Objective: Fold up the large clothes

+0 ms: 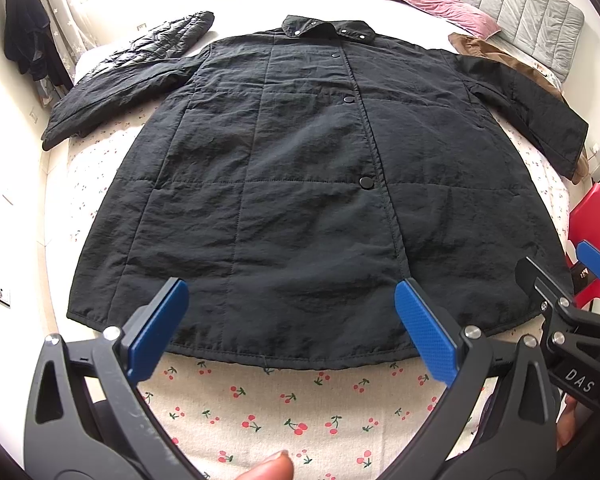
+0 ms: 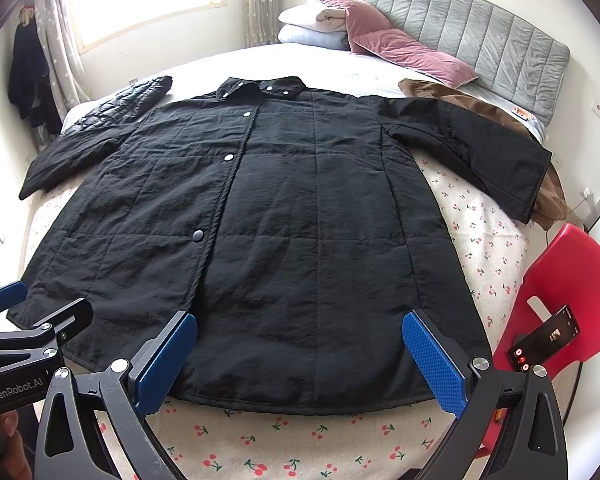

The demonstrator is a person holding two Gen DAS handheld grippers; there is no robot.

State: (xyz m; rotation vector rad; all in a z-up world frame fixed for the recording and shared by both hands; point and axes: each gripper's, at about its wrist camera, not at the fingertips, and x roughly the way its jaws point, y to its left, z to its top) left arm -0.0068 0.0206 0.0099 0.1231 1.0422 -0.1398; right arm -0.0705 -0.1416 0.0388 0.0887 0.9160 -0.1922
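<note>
A large black quilted coat [image 1: 300,184] lies flat, front up and snapped shut, on a cherry-print bed sheet [image 1: 284,412], with the collar far and both sleeves spread out. It fills the right wrist view too [image 2: 284,240]. My left gripper [image 1: 292,332] is open and empty, hovering over the coat's near hem, left of centre. My right gripper [image 2: 300,364] is open and empty over the hem further right. The right gripper also shows at the right edge of the left wrist view [image 1: 556,276].
A black puffer jacket [image 1: 156,40] lies at the far left, and a brown garment [image 2: 492,120] lies under the coat's right sleeve. Pink pillows [image 2: 400,48] and a grey headboard [image 2: 480,28] are at the back. A red chair [image 2: 556,304] holding a phone [image 2: 544,344] stands at the right.
</note>
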